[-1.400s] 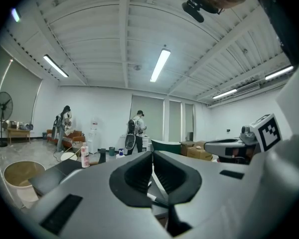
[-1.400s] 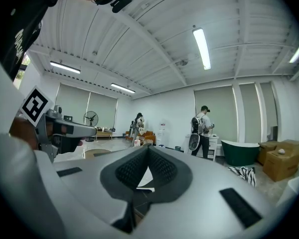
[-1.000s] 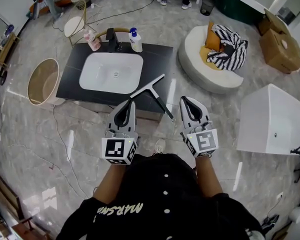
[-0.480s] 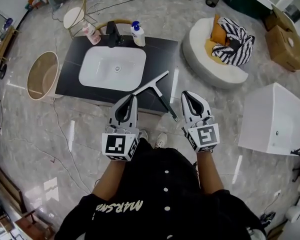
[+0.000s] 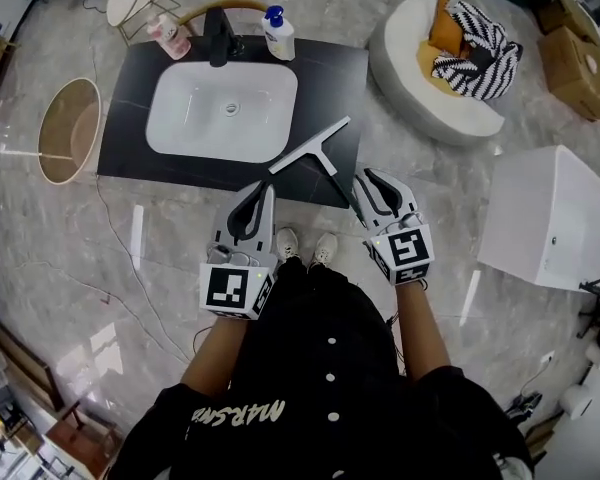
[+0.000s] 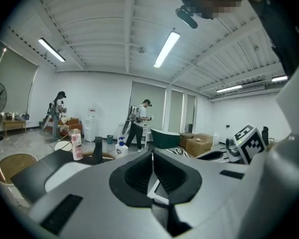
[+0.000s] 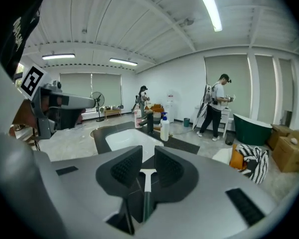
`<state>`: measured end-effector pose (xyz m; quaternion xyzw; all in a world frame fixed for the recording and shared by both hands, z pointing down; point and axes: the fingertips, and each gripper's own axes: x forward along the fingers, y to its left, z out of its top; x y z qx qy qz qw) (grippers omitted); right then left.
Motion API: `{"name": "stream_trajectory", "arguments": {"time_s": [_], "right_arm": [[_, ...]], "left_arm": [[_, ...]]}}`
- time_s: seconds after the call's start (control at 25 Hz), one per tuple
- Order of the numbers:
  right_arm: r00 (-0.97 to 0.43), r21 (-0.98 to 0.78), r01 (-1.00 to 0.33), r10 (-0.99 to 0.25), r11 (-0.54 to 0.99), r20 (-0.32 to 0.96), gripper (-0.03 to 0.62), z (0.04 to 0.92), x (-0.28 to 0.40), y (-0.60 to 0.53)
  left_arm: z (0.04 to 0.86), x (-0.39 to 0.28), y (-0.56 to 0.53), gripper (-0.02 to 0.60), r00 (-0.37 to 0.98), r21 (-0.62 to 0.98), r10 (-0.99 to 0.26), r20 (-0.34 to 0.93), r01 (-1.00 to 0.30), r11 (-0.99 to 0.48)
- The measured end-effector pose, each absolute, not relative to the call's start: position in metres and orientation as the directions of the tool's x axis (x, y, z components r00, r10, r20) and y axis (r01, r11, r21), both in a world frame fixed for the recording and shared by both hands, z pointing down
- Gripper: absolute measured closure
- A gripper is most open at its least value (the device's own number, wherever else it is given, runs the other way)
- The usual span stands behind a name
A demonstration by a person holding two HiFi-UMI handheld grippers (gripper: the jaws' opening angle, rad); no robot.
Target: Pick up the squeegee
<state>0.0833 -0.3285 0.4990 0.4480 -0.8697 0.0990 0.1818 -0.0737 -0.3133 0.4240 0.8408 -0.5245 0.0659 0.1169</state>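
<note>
The squeegee [image 5: 310,153] lies on the dark counter [image 5: 325,73] right of the sink, its pale blade angled and its dark handle running over the front edge toward me. My right gripper [image 5: 373,178] is at the handle's end. Its jaws are opening, and the handle [image 7: 146,193] shows in the gap between the pads without being pressed. To the left of the handle, my left gripper [image 5: 266,190] hovers at the counter's front edge, shut and holding nothing [image 6: 152,156].
A white sink [image 5: 220,118], black faucet [image 5: 218,36], soap bottle [image 5: 277,33] and pink bottle [image 5: 167,33] are on the counter. A round basket [image 5: 68,128] stands left, a pouf with striped cloth [image 5: 435,78] and a white cabinet [image 5: 550,218] right. People stand far back.
Both grippers have moved forward and down to the counter's front edge. The right one has reached the squeegee handle's end and its jaws have parted.
</note>
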Motion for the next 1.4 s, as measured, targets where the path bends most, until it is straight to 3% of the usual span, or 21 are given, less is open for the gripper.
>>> {"name": "stream_trajectory", "arguments": {"time_s": [0.36, 0.64, 1.2, 1.4], "right_arm": [[-0.533, -0.052, -0.768, -0.591, 0.639, 0.605, 0.43, 0.61, 0.066, -0.343], [-0.504, -0.06, -0.714, -0.452, 0.698, 0.736, 0.393, 0.683, 0.058, -0.339], [-0.496, -0.066, -0.703, -0.422, 0.708, 0.759, 0.407, 0.726, 0.052, -0.345], [-0.508, -0.053, -0.71, -0.458, 0.703, 0.73, 0.499, 0.726, 0.053, -0.349]], "left_arm": [[0.482, -0.082, -0.314, 0.563, 0.465, 0.183, -0.833, 0.3, -0.885, -0.429], [0.519, -0.078, -0.31, 0.563, 0.48, 0.218, -0.809, 0.339, -0.877, -0.429], [0.567, -0.088, -0.292, 0.563, 0.435, 0.255, -0.797, 0.418, -0.899, -0.356], [0.575, -0.092, -0.285, 0.563, 0.423, 0.258, -0.795, 0.435, -0.904, -0.34]]}}
